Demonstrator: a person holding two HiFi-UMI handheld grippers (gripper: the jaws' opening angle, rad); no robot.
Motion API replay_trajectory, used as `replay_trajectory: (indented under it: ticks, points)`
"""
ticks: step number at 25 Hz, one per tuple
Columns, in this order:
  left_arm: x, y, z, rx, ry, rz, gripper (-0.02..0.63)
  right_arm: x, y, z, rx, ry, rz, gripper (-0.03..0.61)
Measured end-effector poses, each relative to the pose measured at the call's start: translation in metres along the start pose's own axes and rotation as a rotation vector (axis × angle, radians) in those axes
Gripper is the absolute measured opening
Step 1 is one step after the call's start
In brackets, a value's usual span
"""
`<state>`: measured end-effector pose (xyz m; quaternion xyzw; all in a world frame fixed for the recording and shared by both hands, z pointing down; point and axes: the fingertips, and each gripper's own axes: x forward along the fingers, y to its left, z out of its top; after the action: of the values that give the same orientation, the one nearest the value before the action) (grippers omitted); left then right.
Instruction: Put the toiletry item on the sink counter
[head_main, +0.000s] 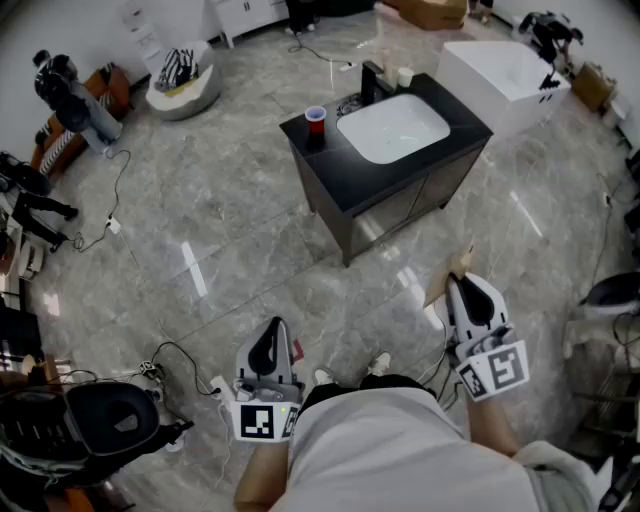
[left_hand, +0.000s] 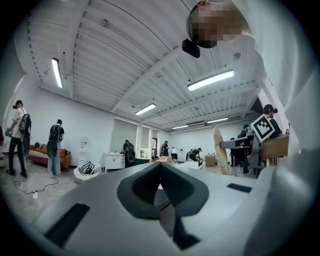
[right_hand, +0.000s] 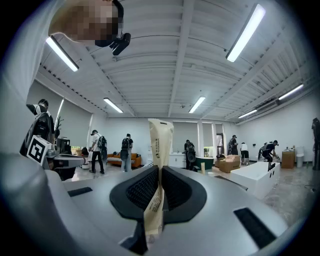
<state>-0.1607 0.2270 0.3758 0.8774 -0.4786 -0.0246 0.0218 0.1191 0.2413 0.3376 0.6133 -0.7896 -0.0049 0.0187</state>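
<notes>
**Head view.** The person stands on the marble floor (head_main: 200, 230), well apart from the dark sink bench (head_main: 300, 128), which lies far and slightly right. A white basin (head_main: 392, 127) is set in the bench top, a red cup (head_main: 315, 118) stands on its left end, and a dark tap (head_main: 370, 82) sits at the far edge. The left tongs (head_main: 277, 325) and right tongs (head_main: 456, 282) are both held level and near the body. A tan toiletry tube (head_main: 446, 285) projects from the right tongs. Judged step: carrying, with the placing not yet begun. The next move calls for walking to the bench, reaching over a bare part of its top clear of the cup and basin, lowering the tube, and only then parting the jaws.

**Left gripper view.** The left tongs (left_hand: 160, 172) have their jaws pressed together at the tips with nothing between them. They touch no object. The tube (left_hand: 218, 149) appears off to the right, in the other tongs.

**Right gripper view.** The right tongs (right_hand: 160, 186) are closed almost fully, pinching the toiletry tube (right_hand: 160, 145) by its flat lower part. The tube stands upright between the ribbed pads, and its upper end rises clear above the jaw tips. The grip looks centred; a thin, flat tube of this kind may pivot if jolted.
</notes>
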Motion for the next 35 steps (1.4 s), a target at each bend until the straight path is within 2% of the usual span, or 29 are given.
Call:
replay_trajectory:
  ticks: [6,14,22,35]
  points:
    - [0.0,0.004,0.001,0.012,-0.01,0.011,0.003,-0.001,0.0,-0.002,-0.004,0.005,0.0,0.052]
    - [0.009,-0.012,0.004,0.012,-0.026,-0.027,0.003,-0.016,-0.008,-0.003,0.01,0.006,-0.021,0.052]
    - [0.025,-0.035,0.005,0.019,-0.034,-0.058,0.003,-0.031,-0.025,-0.006,0.029,0.001,-0.027,0.054]
    - [0.057,-0.081,-0.002,-0.019,-0.014,-0.05,0.003,-0.047,-0.074,-0.012,0.032,0.012,0.004,0.054]
